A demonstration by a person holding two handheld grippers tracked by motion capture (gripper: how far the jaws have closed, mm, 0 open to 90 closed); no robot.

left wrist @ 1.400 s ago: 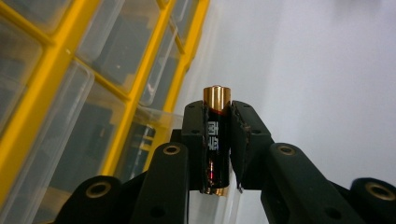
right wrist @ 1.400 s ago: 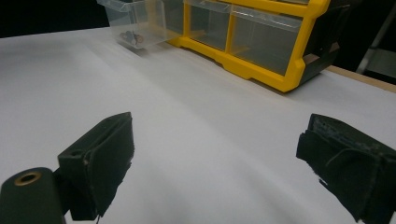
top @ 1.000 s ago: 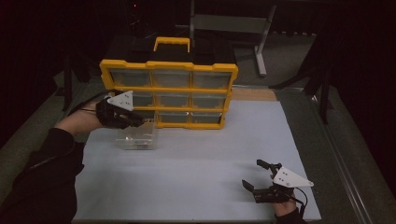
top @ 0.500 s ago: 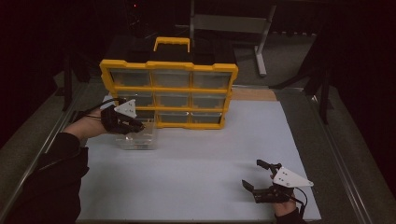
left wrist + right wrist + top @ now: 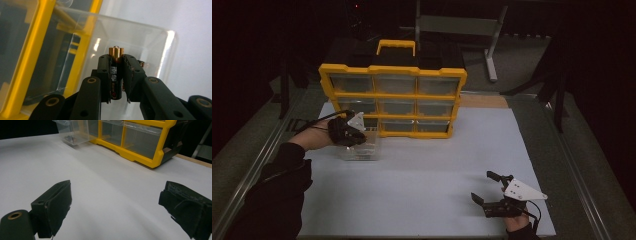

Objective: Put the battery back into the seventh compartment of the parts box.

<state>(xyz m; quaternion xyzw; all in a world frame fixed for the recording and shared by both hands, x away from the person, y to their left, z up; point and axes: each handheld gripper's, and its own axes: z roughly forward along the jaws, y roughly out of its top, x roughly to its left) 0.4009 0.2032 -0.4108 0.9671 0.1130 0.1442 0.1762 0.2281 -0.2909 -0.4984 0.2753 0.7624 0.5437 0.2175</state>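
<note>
Since the earlier frame, left claw (image 5: 354, 134) has sunk twd the clear bin (image 5: 359, 147); right claw (image 5: 492, 192) hasn't shifted. Battery (image 5: 115, 72) sits pinched upright betw left pads, just above the bin mouth, w/ other batteries low inside. To do it well, I'd say: keep it centred over the opening, lower past the rim, then let go. Bin wall close ahead; yellow organizer (image 5: 392, 100) touching or nearly so behind, so little room that way. Right claw stands wide, holding nothing, well apart on open white bench (image 5: 427, 170).
</note>
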